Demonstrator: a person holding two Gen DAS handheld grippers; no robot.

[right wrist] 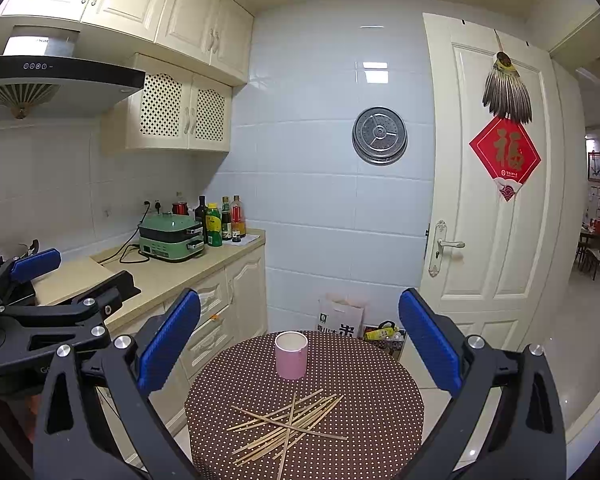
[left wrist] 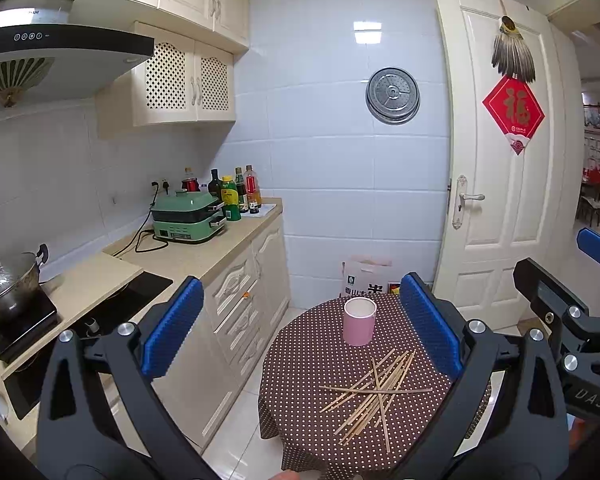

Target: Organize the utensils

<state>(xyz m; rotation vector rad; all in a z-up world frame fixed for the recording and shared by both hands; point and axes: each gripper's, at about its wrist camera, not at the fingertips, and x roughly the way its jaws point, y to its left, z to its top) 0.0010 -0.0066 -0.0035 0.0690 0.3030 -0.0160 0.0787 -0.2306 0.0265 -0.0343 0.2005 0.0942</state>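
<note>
A loose pile of several wooden chopsticks (left wrist: 374,396) lies crossed on a small round table with a brown polka-dot cloth (left wrist: 304,364). A pink cup (left wrist: 359,321) stands upright behind them, empty as far as I can see. My left gripper (left wrist: 300,328) is open and empty, held above and in front of the table. My right gripper (right wrist: 300,344) is also open and empty, above the table; the chopsticks (right wrist: 288,424), cup (right wrist: 291,355) and cloth (right wrist: 380,384) show below it. Each gripper appears at the edge of the other's view.
A kitchen counter (left wrist: 188,256) runs along the left with a green cooker (left wrist: 186,216), bottles (left wrist: 236,194) and a wok (left wrist: 10,284) on a hob. A white door (left wrist: 500,160) stands right. A paper bag (left wrist: 364,280) sits on the floor behind the table.
</note>
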